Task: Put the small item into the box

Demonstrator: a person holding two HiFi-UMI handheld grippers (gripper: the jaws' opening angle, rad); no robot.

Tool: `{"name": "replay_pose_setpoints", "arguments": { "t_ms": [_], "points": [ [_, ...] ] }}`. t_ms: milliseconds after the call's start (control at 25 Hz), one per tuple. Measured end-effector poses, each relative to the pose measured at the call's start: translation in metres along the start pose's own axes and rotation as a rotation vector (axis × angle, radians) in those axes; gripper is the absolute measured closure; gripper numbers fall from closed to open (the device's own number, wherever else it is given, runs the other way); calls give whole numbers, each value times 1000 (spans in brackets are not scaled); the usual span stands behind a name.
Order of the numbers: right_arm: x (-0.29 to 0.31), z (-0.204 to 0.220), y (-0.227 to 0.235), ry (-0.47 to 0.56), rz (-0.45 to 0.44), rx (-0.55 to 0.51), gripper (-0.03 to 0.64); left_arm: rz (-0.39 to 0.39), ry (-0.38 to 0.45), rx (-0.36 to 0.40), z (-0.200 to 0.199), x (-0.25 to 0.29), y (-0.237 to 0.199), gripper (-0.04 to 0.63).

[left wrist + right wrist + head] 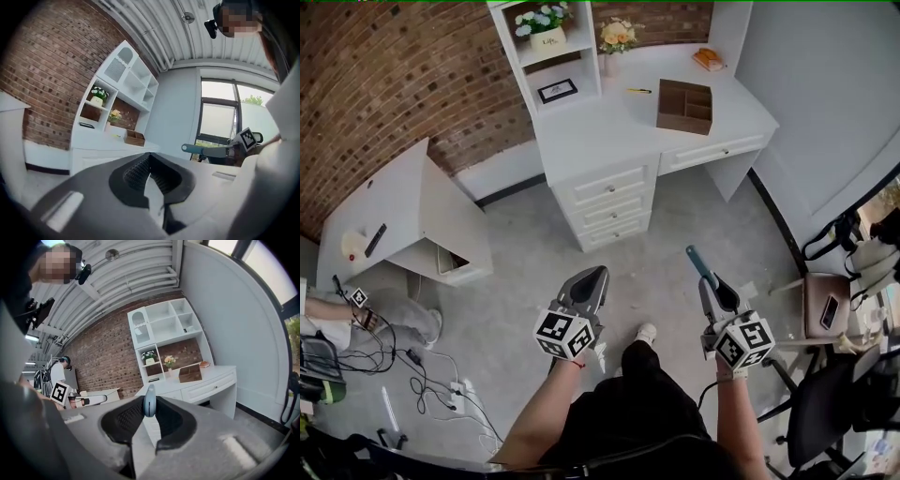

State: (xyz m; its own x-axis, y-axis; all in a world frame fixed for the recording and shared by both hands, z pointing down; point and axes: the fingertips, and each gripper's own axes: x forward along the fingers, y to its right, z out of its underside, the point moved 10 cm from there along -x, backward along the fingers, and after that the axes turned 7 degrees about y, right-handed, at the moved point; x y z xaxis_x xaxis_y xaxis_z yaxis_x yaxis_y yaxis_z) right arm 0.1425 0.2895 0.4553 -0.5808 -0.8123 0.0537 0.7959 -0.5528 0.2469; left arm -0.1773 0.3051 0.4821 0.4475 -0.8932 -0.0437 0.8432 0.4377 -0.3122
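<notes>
Pinching a slim blue-grey plastic stick [699, 263] in the right gripper [714, 289], clamped shut on it near one end, with most of the length poking forward. Probably light, stiff and a little slick; best gripped across the shaft rather than at the tip. Carrying nothing in the left gripper [595, 278], pressed fully together. Standing well apart from the white desk [609, 131]. Yet to reach the brown wooden box [684, 106] on it, divided into open-top compartments, seemingly empty, though too distant to be sure
</notes>
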Motion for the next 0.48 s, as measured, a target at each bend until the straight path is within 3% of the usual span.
{"name": "replay_pose_setpoints", "arguments": {
  "t_ms": [480],
  "points": [
    [76, -29, 57, 12, -21, 1, 549, 10, 27, 19, -25, 98, -33, 592]
  ]
}}
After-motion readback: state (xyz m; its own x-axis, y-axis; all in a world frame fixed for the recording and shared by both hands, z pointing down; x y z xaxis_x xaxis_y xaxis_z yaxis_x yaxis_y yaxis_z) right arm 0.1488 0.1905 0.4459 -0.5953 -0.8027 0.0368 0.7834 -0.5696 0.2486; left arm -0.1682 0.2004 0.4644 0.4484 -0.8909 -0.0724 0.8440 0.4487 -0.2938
